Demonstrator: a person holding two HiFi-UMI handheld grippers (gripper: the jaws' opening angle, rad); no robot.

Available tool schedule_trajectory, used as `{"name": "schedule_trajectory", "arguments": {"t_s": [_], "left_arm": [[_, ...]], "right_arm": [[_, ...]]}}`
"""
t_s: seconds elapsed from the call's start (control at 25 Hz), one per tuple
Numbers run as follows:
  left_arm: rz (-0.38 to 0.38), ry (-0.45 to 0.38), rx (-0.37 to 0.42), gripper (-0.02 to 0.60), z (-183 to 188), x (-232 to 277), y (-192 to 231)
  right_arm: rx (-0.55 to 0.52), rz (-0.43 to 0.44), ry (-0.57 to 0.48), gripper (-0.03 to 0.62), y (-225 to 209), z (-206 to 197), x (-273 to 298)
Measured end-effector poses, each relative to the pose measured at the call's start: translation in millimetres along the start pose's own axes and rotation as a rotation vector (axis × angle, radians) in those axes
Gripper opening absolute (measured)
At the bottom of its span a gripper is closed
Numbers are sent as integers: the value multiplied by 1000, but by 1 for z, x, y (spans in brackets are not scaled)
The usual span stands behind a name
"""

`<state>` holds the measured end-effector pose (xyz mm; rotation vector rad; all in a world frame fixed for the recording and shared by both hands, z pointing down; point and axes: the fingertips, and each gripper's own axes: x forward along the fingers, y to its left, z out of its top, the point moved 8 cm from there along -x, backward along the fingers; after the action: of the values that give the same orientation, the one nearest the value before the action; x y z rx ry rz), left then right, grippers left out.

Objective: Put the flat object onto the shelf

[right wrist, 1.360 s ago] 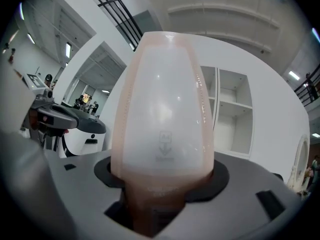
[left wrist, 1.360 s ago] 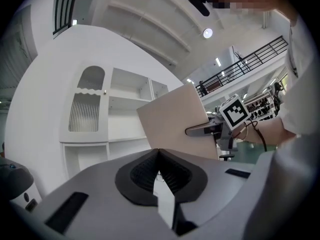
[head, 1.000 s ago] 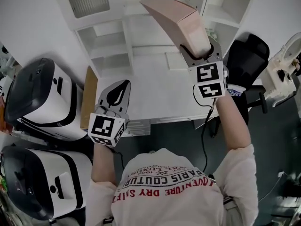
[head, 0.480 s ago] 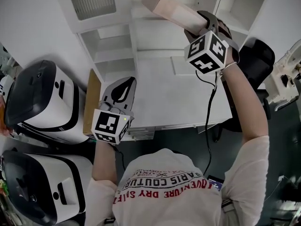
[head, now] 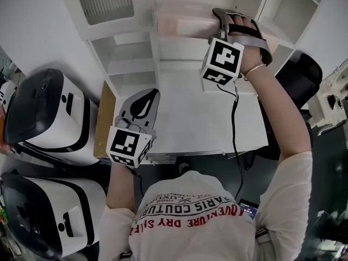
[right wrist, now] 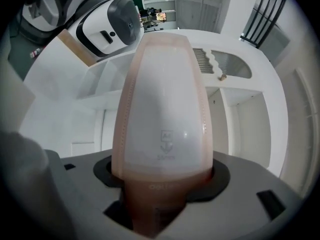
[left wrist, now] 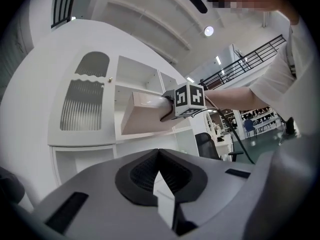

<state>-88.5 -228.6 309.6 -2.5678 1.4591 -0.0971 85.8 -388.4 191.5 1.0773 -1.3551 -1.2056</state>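
The flat object (head: pixel 179 25) is a pale pink, thin case. My right gripper (head: pixel 228 26) is shut on one end of it and holds it up level in front of the upper middle compartment of the white shelf unit (head: pixel 130 64). In the right gripper view the case (right wrist: pixel 165 99) runs out from between the jaws (right wrist: pixel 162 184) toward the shelf. The left gripper view shows the case (left wrist: pixel 142 115) from the side, at the shelf's opening; I cannot tell whether it rests there. My left gripper (head: pixel 148 94) is shut and holds nothing, over the left side of the white desk (head: pixel 190 113).
Two white and black machines (head: pixel 49 113) (head: pixel 49 211) stand to the left. A brown board (head: pixel 102 118) leans at the desk's left edge. A black chair (head: pixel 293 75) is at the right, with a white device (head: pixel 331 97) beyond it.
The right gripper has risen and swung left, turning the flat object from tilted to level at the shelf's upper compartment. The left gripper has hardly moved.
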Motion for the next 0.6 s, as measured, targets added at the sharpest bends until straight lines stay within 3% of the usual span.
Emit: {"name": "schedule_trajectory", "arguments": {"t_s": [0.6], "left_arm": [[79, 31, 11, 12, -12, 39, 23]], "right_arm": [[-9, 154, -82, 347, -3, 8, 63]]}}
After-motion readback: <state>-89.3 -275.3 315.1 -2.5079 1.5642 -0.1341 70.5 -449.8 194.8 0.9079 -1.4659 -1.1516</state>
